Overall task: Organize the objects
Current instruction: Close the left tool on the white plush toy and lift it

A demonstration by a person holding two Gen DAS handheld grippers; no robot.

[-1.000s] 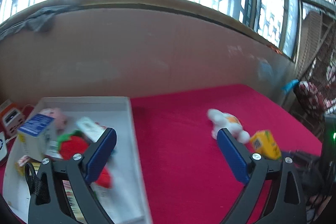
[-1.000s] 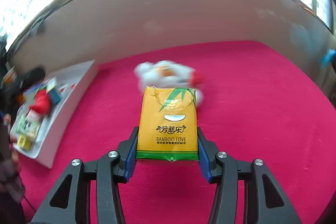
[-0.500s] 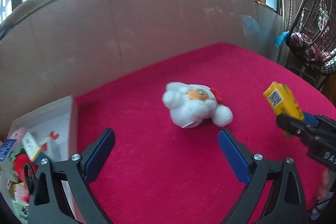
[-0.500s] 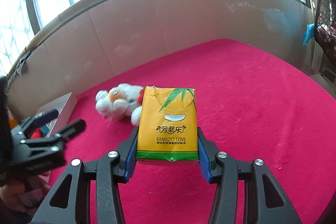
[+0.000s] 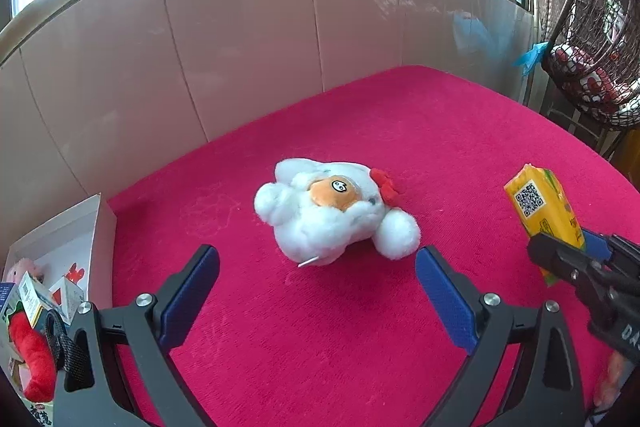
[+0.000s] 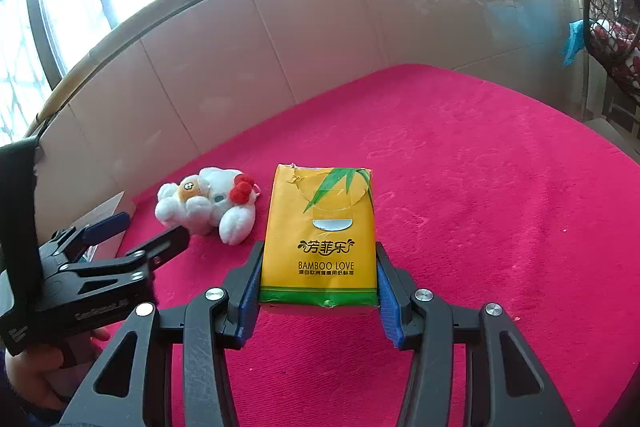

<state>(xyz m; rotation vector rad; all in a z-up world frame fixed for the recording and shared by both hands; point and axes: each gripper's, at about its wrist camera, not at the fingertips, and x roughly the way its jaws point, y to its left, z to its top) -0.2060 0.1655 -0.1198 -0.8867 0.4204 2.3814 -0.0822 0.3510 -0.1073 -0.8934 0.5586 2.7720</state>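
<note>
A white plush toy (image 5: 332,211) with an orange face and red bow lies on the red cloth (image 5: 440,131); it also shows in the right wrist view (image 6: 208,203). My left gripper (image 5: 316,291) is open, just short of the toy, empty; it shows in the right wrist view (image 6: 140,235). My right gripper (image 6: 318,291) is shut on a yellow tissue pack (image 6: 320,235), held above the cloth to the right of the toy; the tissue pack shows in the left wrist view (image 5: 540,211).
A white tray (image 5: 104,227) with several small items, including a red plush (image 5: 32,359), sits at the left edge. A beige padded wall (image 5: 240,47) runs behind the cloth. A wire basket (image 5: 600,27) stands at the far right.
My left gripper has swung right, away from the tray, and now faces the plush toy closely. My right gripper still holds the tissue pack, now further right of the toy.
</note>
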